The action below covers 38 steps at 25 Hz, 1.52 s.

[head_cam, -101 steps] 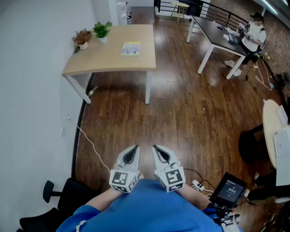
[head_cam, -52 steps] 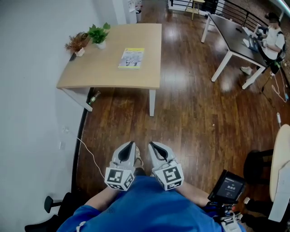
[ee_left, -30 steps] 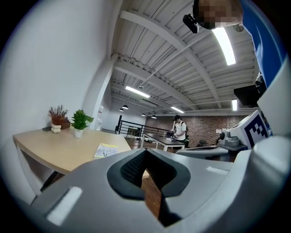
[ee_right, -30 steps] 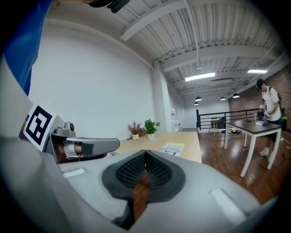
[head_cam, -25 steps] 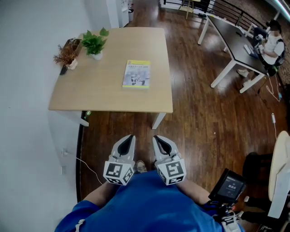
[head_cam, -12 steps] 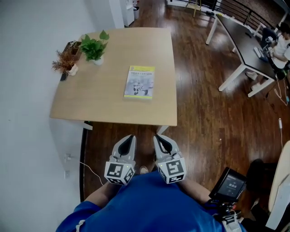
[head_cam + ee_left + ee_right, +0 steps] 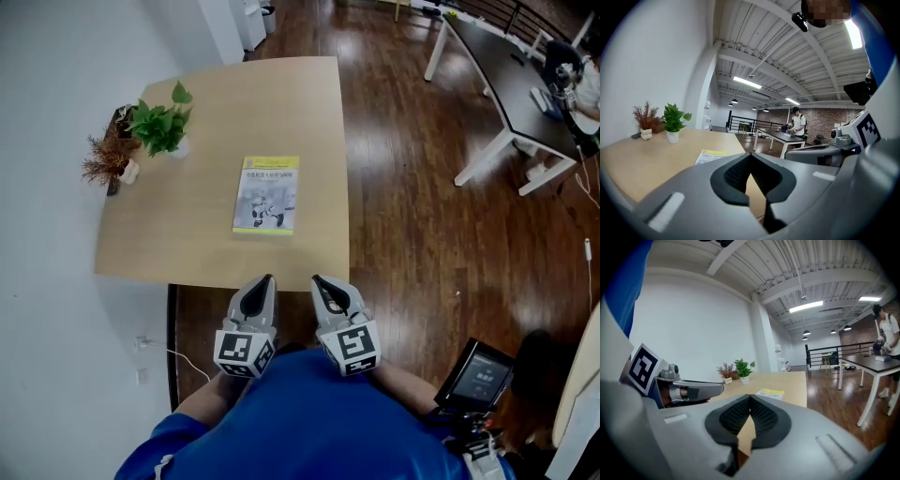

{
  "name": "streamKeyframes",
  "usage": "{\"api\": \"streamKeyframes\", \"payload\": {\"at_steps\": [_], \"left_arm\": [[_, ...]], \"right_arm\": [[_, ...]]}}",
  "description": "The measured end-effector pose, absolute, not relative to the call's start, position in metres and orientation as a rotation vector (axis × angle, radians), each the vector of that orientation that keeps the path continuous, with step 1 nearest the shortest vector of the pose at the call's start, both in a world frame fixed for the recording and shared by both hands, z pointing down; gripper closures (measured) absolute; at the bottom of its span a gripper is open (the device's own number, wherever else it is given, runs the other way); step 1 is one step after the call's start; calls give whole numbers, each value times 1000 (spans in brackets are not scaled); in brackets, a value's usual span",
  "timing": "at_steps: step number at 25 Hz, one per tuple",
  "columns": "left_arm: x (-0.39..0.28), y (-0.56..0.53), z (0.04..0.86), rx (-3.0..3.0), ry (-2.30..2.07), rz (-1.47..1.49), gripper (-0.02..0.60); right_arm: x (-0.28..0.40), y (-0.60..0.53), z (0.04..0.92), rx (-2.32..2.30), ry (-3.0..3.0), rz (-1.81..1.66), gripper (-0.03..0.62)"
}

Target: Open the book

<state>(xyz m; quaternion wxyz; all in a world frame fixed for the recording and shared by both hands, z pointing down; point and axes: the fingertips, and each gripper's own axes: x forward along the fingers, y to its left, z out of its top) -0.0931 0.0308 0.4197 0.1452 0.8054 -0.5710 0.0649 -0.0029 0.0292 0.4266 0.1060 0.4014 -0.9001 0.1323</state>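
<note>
The book (image 7: pixel 267 194) was lying closed and flat, cover up, roughly in the middle of the table (image 7: pixel 281 94). It sat a bit nearer the front edge than the back, with the yellow strip at the far end. A green plant (image 7: pixel 159 127) and a dried plant (image 7: pixel 105 159) sat well off to its left by the wall, so nothing was crowding it.

It looked to me like a thin paperback: light, with a floppy cover and probably a glossy, slick face. You wouldn't want to pinch the whole thing. I'd slip one tip under the free long edge of the cover, near a corner, and peel it up. The other gripper could press down near the spine so the book doesn't skate across the wood. I honestly couldn't tell which long edge was the spine.

The left gripper (image 7: pixel 265 278) and right gripper (image 7: pixel 319 279) were held side by side, low against the person's body. Both were right at the near edge of the table, with their tips aimed toward the book. The left one's fingers (image 7: pixel 736 173) were pressed together with nothing between them, and the right one's fingers (image 7: pixel 733 418) were the same. The book was out ahead of both, well apart from the tips, with no contact at all. They'd have to open up before they could do anything useful with that cover.
</note>
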Motion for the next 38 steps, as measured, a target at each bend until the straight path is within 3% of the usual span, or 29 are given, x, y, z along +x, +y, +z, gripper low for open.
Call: {"api": "streamKeyframes", "payload": {"at_steps": [38], "left_arm": [[-83, -103, 552, 2181, -1537, 675, 575]], "right_arm": [[1, -78, 544, 1117, -2426, 675, 591]]}}
